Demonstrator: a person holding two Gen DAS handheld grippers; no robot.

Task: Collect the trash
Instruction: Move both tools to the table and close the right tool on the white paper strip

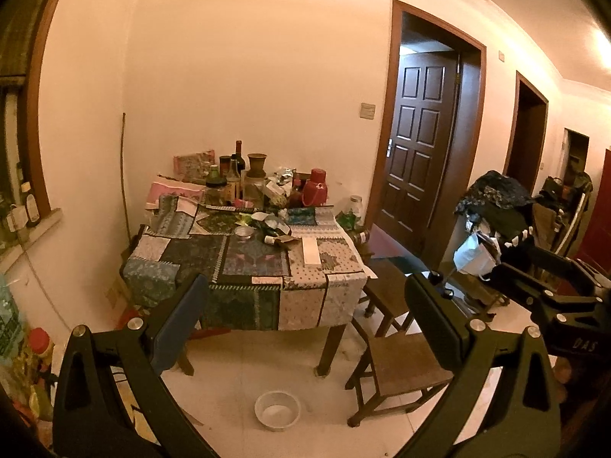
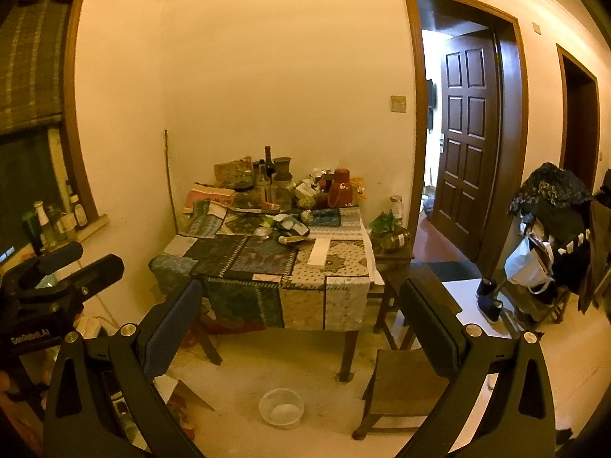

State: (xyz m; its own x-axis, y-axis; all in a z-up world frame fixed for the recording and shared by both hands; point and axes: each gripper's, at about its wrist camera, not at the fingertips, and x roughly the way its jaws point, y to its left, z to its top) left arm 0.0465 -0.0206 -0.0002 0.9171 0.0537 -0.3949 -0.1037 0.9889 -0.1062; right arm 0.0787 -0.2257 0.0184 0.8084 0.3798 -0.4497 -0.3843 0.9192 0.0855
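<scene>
Across the room from the cluttered table (image 1: 244, 252), the left gripper (image 1: 305, 309) and right gripper (image 2: 301, 305) both hang wide open and empty. This looks like the approach step. Next comes closing in on the wrappers and scraps (image 1: 267, 225) mid-table, or the white bowl (image 1: 277, 410) on the floor.

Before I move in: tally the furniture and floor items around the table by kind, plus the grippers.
Tables: 1, the cloth-covered table
Wooden stools: 2, the near stool and the far stool bearing jars
Bowls on the floor: 1, the white bowl
Grippers: 2, left gripper and right gripper, both open and empty
Total: 6
</scene>
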